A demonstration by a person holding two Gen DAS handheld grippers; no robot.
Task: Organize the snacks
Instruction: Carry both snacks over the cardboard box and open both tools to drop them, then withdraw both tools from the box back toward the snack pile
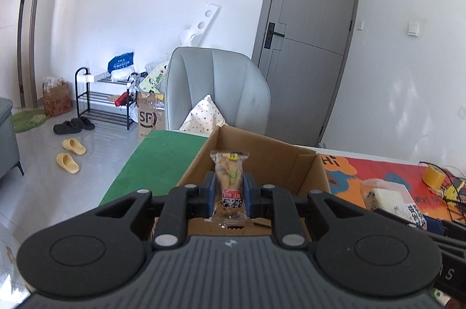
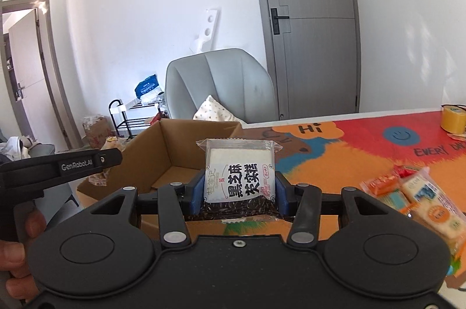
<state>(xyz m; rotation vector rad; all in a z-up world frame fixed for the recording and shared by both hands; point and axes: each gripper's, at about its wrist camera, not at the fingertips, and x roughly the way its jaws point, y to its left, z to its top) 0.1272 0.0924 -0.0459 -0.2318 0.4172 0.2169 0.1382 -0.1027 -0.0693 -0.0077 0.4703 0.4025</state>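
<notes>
A slim snack packet [image 1: 230, 186] is being pinched upright by the left gripper [image 1: 230, 188], being held over the open cardboard box [image 1: 271, 160].

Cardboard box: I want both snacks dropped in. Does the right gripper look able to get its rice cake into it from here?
Probably yes. The box is open-topped, just ahead-left of the right gripper, which is shut on the rice cake. Only the left gripper at its near-left corner might crowd it.

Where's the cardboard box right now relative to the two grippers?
The cardboard box sits open on the table straight ahead of the left gripper; in the right wrist view it lies ahead and left of the right gripper.
</notes>
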